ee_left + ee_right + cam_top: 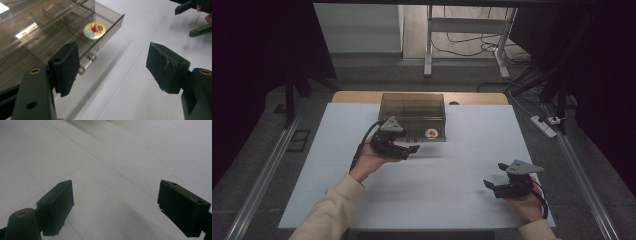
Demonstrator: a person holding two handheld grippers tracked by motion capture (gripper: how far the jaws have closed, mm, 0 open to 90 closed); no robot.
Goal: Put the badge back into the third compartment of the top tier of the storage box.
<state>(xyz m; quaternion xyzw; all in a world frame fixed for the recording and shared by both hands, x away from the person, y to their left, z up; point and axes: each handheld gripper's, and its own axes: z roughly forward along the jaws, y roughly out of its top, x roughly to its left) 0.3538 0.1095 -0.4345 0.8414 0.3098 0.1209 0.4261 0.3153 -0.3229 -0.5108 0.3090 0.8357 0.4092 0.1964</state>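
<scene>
Item: smoky transparent plastic compartment box (413,116) with round red-yellow sticker (95,30), far-centre on white tabletop (447,190).

Left gripper (406,148): jaws half apart, empty, just beside box front near small clear latch (86,63).

Right gripper (493,182): wide open, empty, well apart.

Risk: jaw may nudge box, slip off latch; contents unclear, possibly none.

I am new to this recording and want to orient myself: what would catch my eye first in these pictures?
First, the smoky transparent plastic box with inner compartments at the far middle of the white table, with a round colourful sticker on its front. The left gripper hovers just before it, jaws open and empty. The right gripper rests near the table's right front, also open.
</scene>
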